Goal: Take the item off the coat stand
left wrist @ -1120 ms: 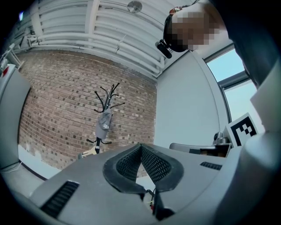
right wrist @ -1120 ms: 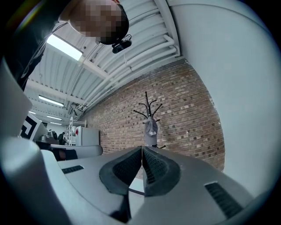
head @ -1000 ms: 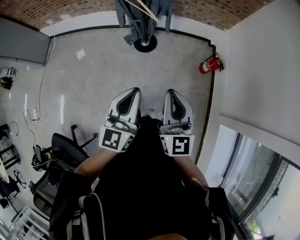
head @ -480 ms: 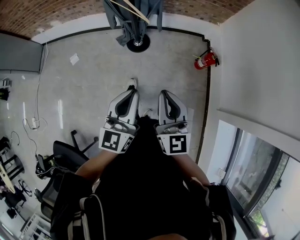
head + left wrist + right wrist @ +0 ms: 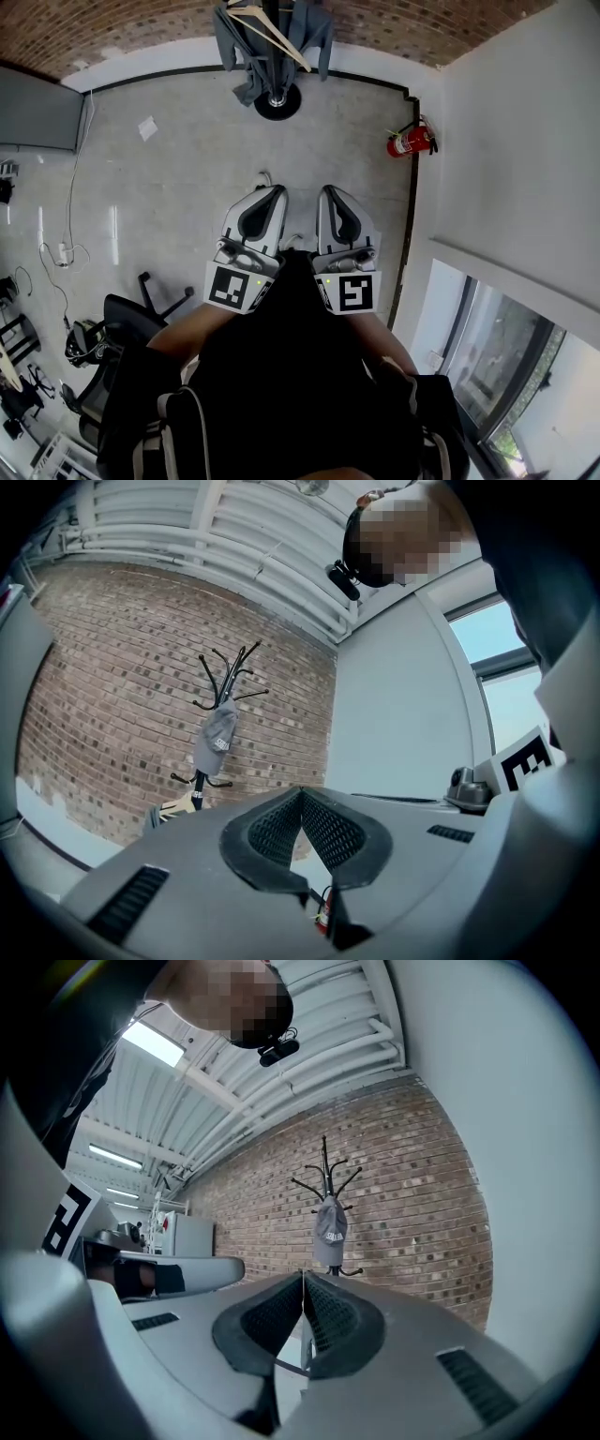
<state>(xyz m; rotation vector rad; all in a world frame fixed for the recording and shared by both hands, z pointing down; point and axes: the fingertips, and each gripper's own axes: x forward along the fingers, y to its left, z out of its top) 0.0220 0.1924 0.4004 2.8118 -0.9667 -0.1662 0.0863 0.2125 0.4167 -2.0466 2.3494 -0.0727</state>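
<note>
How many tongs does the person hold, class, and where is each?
2. The left tongs sit centre-left in the head view, the right tongs just beside them; both are shut, empty, and point toward the coat stand. None seems hidden.

Nothing legible from where I stand. The grey cap (image 5: pixel 330 1223) at the centre of the right gripper view bears a small white print on its front, too tiny and blurred to read.

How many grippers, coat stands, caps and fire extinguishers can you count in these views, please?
Grippers: 2 (left gripper, right gripper)
Coat stand: 1
Grey cap: 1
Fire extinguisher: 1
Total: 5
</note>
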